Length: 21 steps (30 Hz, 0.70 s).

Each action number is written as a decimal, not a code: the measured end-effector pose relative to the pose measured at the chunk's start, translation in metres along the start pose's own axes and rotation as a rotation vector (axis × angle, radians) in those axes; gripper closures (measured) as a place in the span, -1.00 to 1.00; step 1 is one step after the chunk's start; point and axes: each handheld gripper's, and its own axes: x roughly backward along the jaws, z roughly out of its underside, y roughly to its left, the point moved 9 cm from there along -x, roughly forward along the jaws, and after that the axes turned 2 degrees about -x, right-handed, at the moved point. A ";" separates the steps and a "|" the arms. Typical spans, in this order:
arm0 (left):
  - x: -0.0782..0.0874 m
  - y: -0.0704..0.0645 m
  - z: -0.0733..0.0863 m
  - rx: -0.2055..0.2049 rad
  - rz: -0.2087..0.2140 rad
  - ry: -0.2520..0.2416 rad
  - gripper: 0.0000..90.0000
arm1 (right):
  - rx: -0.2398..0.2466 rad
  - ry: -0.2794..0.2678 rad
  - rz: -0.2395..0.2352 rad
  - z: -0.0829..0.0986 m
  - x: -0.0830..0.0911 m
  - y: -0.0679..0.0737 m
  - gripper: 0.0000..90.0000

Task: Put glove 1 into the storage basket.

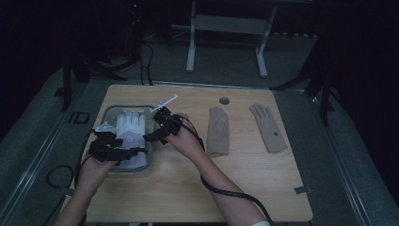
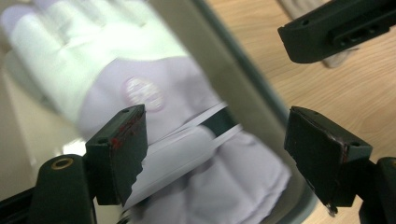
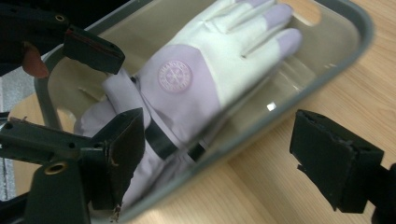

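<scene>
Lengthwise, the white glove lies in the tray, fingers away; both jaws apart.

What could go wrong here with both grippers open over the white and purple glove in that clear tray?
One: the left gripper and right gripper hang close together over the glove, so they might knock into each other. Two: the right gripper straddles the tray rim, so closing there could clamp the rim rather than the glove. Three: the tray looks light, so a pull on the glove may drag or tip it.
</scene>
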 end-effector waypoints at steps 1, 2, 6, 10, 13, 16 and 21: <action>-0.001 -0.003 -0.001 -0.005 0.003 -0.003 -0.52 | 0.000 -0.004 0.008 0.002 0.004 -0.003 -0.60; -0.002 -0.008 -0.003 -0.017 0.009 -0.006 -0.52 | -0.007 -0.004 0.013 0.003 0.007 -0.005 -0.60; -0.007 -0.025 -0.009 -0.040 0.033 -0.019 -0.52 | -0.004 -0.010 0.027 0.012 0.021 -0.015 -0.61; -0.013 -0.040 -0.015 -0.064 0.052 -0.028 -0.52 | -0.013 -0.014 0.043 0.021 0.033 -0.026 -0.61; -0.017 -0.050 -0.020 -0.075 0.075 -0.042 -0.52 | -0.020 -0.023 0.050 0.028 0.040 -0.032 -0.61; -0.021 -0.061 -0.024 -0.108 0.094 -0.061 -0.51 | -0.024 -0.022 0.057 0.035 0.047 -0.038 -0.62; -0.029 -0.077 -0.025 -0.139 0.135 -0.066 -0.50 | -0.039 -0.029 0.069 0.048 0.058 -0.049 -0.63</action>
